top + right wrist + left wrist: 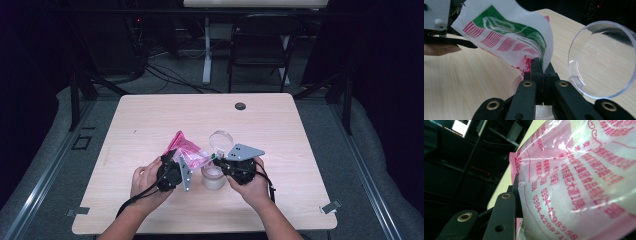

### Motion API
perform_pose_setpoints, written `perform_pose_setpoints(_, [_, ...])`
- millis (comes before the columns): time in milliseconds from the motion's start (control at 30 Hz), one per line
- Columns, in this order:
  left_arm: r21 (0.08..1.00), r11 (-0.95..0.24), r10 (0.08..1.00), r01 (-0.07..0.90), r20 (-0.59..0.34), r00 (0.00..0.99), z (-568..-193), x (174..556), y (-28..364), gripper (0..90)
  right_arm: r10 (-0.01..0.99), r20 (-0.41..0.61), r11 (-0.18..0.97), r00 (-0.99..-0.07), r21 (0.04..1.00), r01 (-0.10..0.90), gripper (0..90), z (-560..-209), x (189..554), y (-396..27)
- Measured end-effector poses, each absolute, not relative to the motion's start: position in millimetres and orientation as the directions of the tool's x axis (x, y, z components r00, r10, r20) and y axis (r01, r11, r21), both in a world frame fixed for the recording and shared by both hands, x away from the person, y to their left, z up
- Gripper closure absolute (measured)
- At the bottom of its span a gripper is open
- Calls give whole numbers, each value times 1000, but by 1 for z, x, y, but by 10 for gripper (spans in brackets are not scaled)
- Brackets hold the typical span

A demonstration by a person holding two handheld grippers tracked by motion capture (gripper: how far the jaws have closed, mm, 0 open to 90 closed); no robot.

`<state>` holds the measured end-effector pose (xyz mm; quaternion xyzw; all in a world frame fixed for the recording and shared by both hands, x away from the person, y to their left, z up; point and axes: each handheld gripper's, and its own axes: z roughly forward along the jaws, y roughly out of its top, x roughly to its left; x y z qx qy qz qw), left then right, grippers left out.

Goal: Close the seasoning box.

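- Both claws clamped on one pink printed packet (189, 152): left gripper (176, 167) at its near-left end, right gripper (537, 65) pinching its right edge.
- Held above a clear jar (213, 177), long axis slanting from far-left tip to near-right.
- Red print readable in left gripper view; green panel and hinged clear lid (602, 58) in right gripper view.
- Wooden table (150, 115) beneath.

pink bag (579, 185), red Chinese print, digits "0394-4298558"

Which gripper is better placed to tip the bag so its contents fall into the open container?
Probably the left gripper: it clamps the pink bag's body. The right gripper only pinches its corner above the clear container.
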<state>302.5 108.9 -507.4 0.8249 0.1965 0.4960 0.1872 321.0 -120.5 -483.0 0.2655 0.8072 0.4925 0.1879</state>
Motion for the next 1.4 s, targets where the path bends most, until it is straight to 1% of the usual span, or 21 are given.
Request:
perform_pose_setpoints(167, [568, -807, 573, 165, 682, 454, -511, 303, 112, 693, 613, -36, 362, -789, 901, 240, 900, -481, 320, -120])
perform_pose_setpoints(333, [605, -770, 617, 203, 625, 478, -512, 305, 114, 694, 613, -27, 354, -790, 903, 244, 900, -480, 320, -120])
perform_pose_setpoints(633, [646, -726, 661, 234, 562, 497, -517, 308, 117, 697, 614, -30, 358, -789, 902, 243, 900, -480, 320, -119])
perform_pose_setpoints(1133, [683, -683, 696, 259, 500, 516, -521, 310, 119, 698, 613, -11, 342, -790, 905, 252, 897, -479, 320, -120])
perform_pose_setpoints(1200, [683, -682, 696, 264, 493, 523, -522, 311, 120, 698, 610, 4, 329, -793, 909, 257, 883, -479, 320, -121])
perform_pose_setpoints(1300, [694, -666, 706, 274, 469, 530, -523, 312, 122, 699, 600, 30, 304, -800, 916, 262, 828, -476, 319, -123])
perform_pose_setpoints(1333, [694, -666, 706, 274, 469, 530, -523, 312, 122, 699, 600, 30, 304, -800, 916, 262, 828, -476, 319, -123])
perform_pose_setpoints(1367, [705, -651, 716, 280, 450, 533, -524, 313, 123, 700, 597, 30, 298, -801, 920, 256, 782, -475, 318, -123])
perform_pose_setpoints(1400, [711, -643, 721, 283, 439, 536, -525, 313, 124, 700, 599, 27, 297, -800, 920, 254, 756, -475, 317, -123])
